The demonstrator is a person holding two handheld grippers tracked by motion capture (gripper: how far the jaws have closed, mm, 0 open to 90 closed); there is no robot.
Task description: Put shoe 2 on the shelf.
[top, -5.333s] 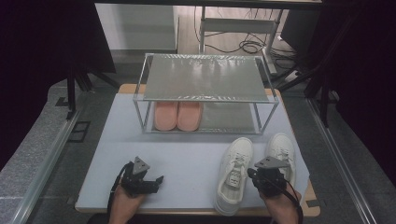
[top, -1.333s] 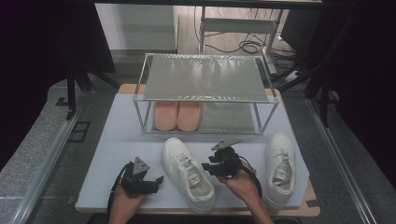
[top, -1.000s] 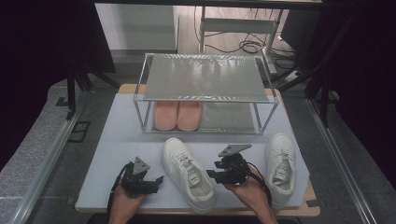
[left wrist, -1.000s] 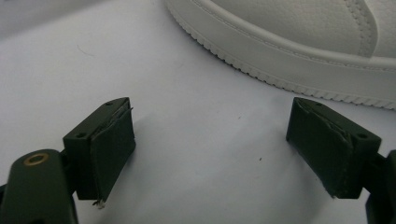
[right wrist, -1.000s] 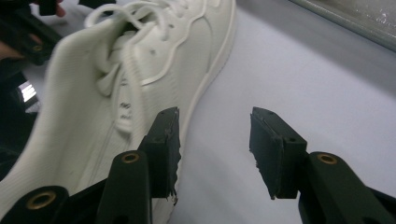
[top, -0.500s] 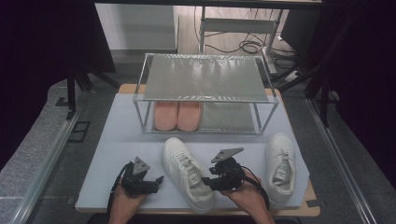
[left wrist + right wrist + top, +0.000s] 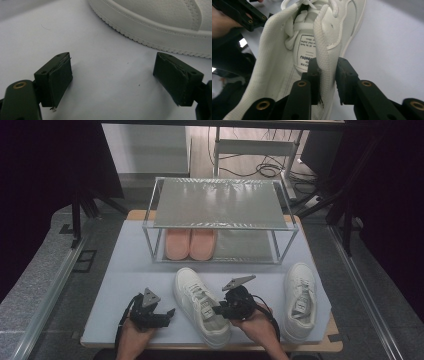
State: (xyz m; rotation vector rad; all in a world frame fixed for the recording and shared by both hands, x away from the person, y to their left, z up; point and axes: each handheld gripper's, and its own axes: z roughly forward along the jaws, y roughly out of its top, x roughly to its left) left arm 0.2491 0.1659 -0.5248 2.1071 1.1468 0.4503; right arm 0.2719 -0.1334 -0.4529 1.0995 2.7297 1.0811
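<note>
My right tongs [image 7: 327, 75] have just been closing and now pinch the collar of the white sneaker [image 7: 201, 305] — lying mid-tabletop [image 7: 125, 270], before the rack [image 7: 220, 210]; my left tongs [image 7: 112, 80] rest spread beside its sole.

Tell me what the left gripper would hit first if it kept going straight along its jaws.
Most likely the white sneaker ahead: in the left gripper view its ribbed sole edge lies across the line beyond the open left gripper, with bare white table mat between. How far ahead is hard to judge.
</note>
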